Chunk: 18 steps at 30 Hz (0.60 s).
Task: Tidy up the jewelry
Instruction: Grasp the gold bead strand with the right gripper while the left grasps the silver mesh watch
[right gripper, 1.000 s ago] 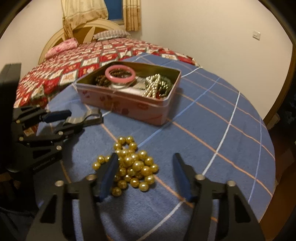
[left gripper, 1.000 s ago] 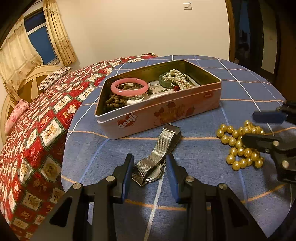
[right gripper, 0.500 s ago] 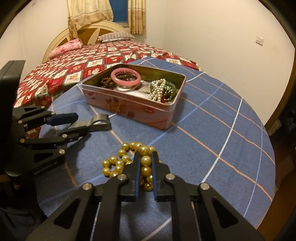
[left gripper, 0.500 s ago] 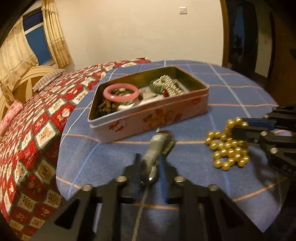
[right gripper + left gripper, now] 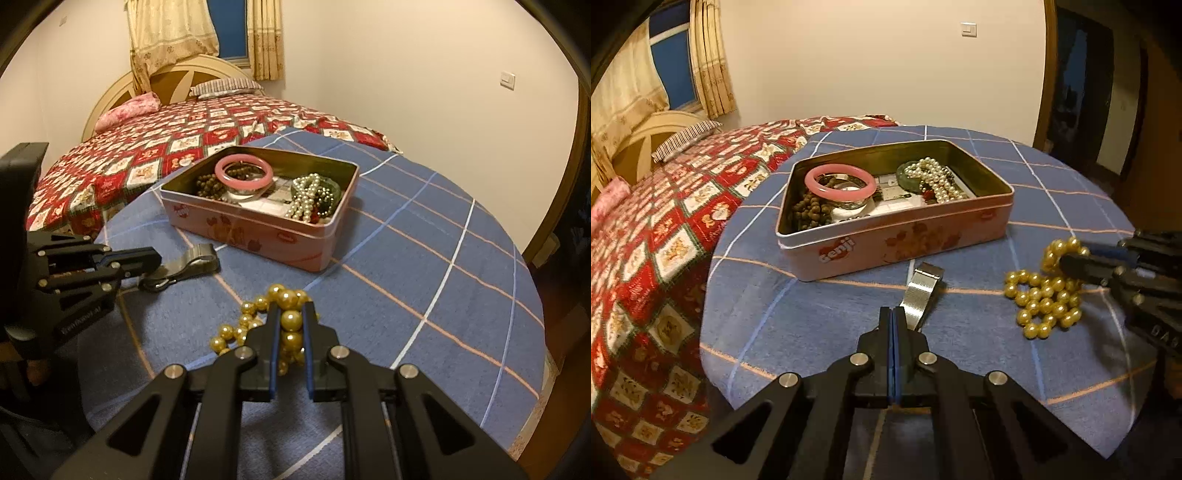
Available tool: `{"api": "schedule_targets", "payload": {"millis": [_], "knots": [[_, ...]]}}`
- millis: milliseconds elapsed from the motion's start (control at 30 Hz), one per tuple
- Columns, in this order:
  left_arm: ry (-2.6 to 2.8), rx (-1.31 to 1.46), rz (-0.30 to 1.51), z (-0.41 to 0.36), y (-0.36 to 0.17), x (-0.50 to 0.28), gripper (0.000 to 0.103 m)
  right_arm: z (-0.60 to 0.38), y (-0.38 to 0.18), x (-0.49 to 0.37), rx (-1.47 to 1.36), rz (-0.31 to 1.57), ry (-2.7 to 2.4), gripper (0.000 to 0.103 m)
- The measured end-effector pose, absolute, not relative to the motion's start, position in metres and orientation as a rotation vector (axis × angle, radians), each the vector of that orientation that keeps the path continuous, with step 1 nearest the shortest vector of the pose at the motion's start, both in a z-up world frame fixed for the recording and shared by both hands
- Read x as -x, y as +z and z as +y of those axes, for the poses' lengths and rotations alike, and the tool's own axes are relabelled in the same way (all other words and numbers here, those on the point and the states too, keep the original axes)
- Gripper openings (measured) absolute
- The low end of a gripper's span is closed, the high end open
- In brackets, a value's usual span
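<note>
A pink tin holds a pink bangle, brown beads and a white pearl string; it also shows in the right wrist view. My left gripper has its jaws pressed together; the silver mesh-strap watch lies on the cloth just right of its tips, and the right wrist view shows the watch lying beside the gripper, not held. My right gripper is shut on the gold bead necklace, part lifted, the rest on the cloth.
The round table wears a blue checked cloth. A bed with a red patterned quilt lies close on the left. A dark doorway is at the back right.
My left gripper closed fully and the watch slipped out beside it. My right gripper closed on the gold necklace and has lifted part of it.
</note>
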<state>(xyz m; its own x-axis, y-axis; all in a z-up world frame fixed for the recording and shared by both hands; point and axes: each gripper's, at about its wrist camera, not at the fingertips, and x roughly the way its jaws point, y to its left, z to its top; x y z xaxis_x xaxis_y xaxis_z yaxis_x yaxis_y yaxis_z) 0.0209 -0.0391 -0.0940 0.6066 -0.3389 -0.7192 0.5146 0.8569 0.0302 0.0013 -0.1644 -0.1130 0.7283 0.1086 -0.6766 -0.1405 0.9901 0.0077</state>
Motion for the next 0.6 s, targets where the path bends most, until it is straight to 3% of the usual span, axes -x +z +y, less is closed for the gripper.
{"api": "schedule_targets", "payload": {"millis": [100, 133, 167, 200, 233, 500, 600], "knots": [[-0.509, -0.227, 0.796, -0.043, -0.095, -0.026, 0.002, -0.164, -0.113, -0.001, 0.046, 0.742, 0.138, 0.013], [-0.509, -0.227, 0.798, -0.044, -0.096, -0.027, 0.012, -0.165, -0.113, -0.001, 0.045, 0.742, 0.138, 0.013], [-0.500, -0.224, 0.798, -0.044, -0.096, -0.028, 0.023, -0.164, -0.113, -0.001, 0.046, 0.741, 0.138, 0.013], [-0.494, -0.220, 0.792, -0.044, -0.096, -0.028, 0.054, -0.165, -0.113, -0.001, 0.044, 0.741, 0.137, 0.013], [-0.489, -0.217, 0.779, -0.044, -0.095, -0.027, 0.072, -0.165, -0.114, -0.001, 0.042, 0.743, 0.137, 0.013], [-0.493, -0.285, 0.799, -0.057, -0.101, -0.038, 0.072, -0.166, -0.117, -0.004, 0.034, 0.752, 0.138, 0.013], [-0.495, -0.303, 0.806, -0.063, -0.103, -0.045, 0.066, -0.168, -0.118, -0.006, 0.031, 0.756, 0.139, 0.013]]}}
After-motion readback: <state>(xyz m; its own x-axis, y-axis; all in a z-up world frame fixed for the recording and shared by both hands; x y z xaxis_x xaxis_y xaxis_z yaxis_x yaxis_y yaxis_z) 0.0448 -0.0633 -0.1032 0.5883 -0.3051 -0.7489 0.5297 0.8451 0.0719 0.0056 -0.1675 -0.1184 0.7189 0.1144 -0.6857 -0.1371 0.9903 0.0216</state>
